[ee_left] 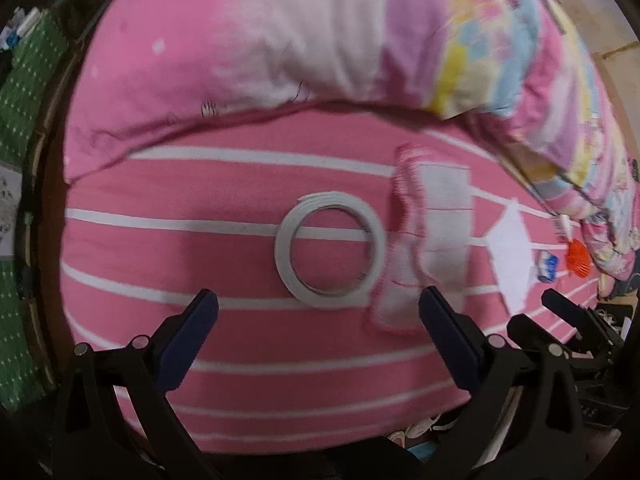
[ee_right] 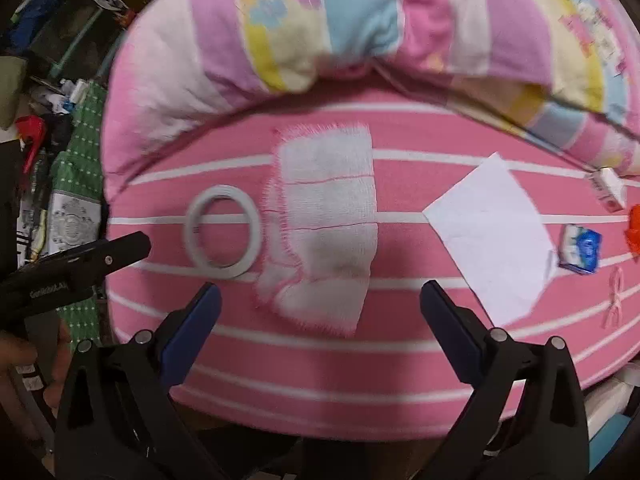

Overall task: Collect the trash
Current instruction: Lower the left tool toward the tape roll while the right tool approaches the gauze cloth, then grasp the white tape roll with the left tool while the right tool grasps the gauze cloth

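While both grippers hover over the pink striped bed (ee_left: 280,360), neither holds anything: the left gripper (ee_left: 318,300) has its jaws wide apart just short of the tape ring (ee_left: 330,254), and the right gripper (ee_right: 320,292) is likewise spread, facing the cloth (ee_right: 328,220).

Trash lies in a row across the sheet: the tape ring at the left, the white cloth with a frayed pink edge just beside it, a sheet of paper (ee_right: 496,236) further right, then a small blue wrapper (ee_right: 582,250) and an orange scrap (ee_left: 578,258) near the quilt (ee_right: 400,20).

The ring looks light and fairly stiff; lying flat on soft bedding, it is probably best pinched across its band at the near rim, one finger inside the hole. The cloth is limp and should bunch if gripped at its near edge. The paper is thin and flat, likely the hardest to lift; a corner seems the place to nip.
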The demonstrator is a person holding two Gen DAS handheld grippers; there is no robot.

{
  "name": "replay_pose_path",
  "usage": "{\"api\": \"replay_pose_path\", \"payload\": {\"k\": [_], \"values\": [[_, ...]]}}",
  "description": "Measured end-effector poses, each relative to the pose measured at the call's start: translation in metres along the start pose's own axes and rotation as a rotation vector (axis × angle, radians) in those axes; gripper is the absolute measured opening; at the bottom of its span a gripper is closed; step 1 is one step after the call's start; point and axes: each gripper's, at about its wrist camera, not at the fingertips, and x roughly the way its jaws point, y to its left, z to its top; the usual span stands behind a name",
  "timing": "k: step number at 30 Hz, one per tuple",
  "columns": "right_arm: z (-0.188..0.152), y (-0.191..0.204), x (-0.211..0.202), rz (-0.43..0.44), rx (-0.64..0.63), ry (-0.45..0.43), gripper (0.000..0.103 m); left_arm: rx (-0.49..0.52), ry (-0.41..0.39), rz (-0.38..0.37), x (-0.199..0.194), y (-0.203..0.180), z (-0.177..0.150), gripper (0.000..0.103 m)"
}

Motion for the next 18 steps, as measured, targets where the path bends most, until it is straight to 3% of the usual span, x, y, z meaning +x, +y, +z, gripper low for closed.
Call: {"api": "replay_pose_path", "payload": {"k": [2,6,12,16,18], "values": [[0.002,-0.005,0.024,-0.013,0.008,0.016,0.098,-0.019,0.014,0.008,0.022,0.007,0.004,0.096],[0.005,-0.007,0.055,-0.023,0.014,0.039,0.096,-0.039,0.052,0.003,0.055,0.016,0.01,0.077],[0.015,-0.007,0.081,-0.077,-0.01,0.039,0.092,-0.063,0.103,0.006,0.09,0.023,0.014,0.072],[0.021,-0.012,0.094,-0.101,-0.004,0.061,0.091,-0.05,0.107,0.058,0.097,0.016,0.015,0.069],[0.023,-0.014,0.097,-0.102,0.0,0.068,0.091,-0.037,0.11,0.109,0.098,0.012,0.014,0.058]]}}
